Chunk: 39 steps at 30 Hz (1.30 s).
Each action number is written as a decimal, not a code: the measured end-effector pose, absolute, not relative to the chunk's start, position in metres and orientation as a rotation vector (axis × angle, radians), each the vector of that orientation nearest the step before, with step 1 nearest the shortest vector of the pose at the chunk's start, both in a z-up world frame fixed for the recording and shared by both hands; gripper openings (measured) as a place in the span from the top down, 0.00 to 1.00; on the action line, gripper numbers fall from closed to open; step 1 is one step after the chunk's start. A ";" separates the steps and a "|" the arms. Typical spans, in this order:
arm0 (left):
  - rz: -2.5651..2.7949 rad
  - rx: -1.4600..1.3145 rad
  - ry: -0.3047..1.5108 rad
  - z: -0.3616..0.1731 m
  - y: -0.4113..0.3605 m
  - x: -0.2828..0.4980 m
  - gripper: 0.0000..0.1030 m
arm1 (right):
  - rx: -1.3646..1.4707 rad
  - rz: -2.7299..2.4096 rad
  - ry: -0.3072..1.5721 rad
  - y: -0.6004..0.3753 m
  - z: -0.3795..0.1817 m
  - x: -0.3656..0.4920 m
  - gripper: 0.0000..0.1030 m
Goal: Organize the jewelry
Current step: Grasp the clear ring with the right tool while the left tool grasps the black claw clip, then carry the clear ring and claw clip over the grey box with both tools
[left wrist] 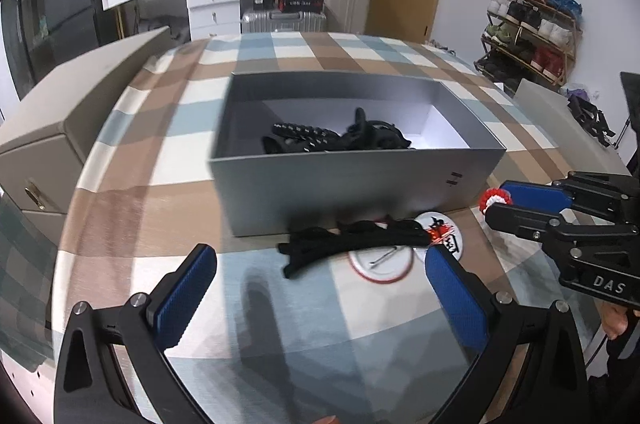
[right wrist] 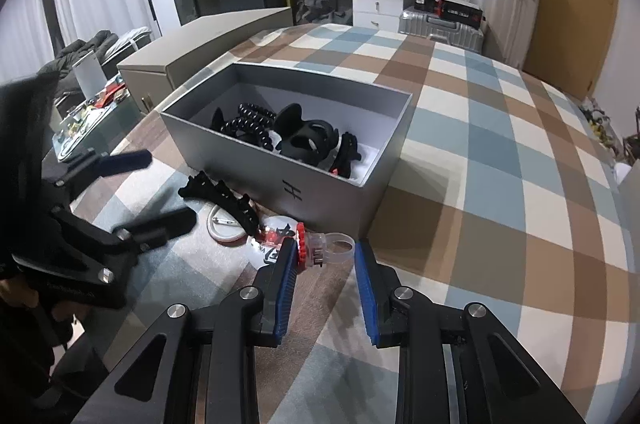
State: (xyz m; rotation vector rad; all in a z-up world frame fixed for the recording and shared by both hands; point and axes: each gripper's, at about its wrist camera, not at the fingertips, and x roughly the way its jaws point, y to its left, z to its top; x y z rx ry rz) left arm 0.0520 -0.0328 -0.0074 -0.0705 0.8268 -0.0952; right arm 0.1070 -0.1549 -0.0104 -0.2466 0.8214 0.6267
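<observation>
An open grey box [left wrist: 352,184] [right wrist: 308,184] stands on the checked table and holds several black hair clips and ties [right wrist: 280,134] [left wrist: 340,138]. In front of it lie a black claw clip [left wrist: 352,240] [right wrist: 224,200] and round badges [left wrist: 380,264] [right wrist: 226,224]. My right gripper [right wrist: 326,252] [left wrist: 494,206] is shut on a clear ring with a red-and-white flower top [right wrist: 316,244] [left wrist: 494,199], just above the table near the box's front corner. My left gripper [left wrist: 320,280] [right wrist: 160,184] is open and empty, facing the claw clip.
A beige case [left wrist: 60,128] [right wrist: 200,52] stands left of the box. A glass side table with clutter [right wrist: 88,120] is beyond the table's left edge. A shoe rack [left wrist: 528,24], suitcases and a dresser line the far wall.
</observation>
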 end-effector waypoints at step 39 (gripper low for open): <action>-0.108 -0.072 0.861 -0.006 -0.044 0.054 0.10 | -0.207 0.615 0.766 -0.168 0.006 0.108 0.73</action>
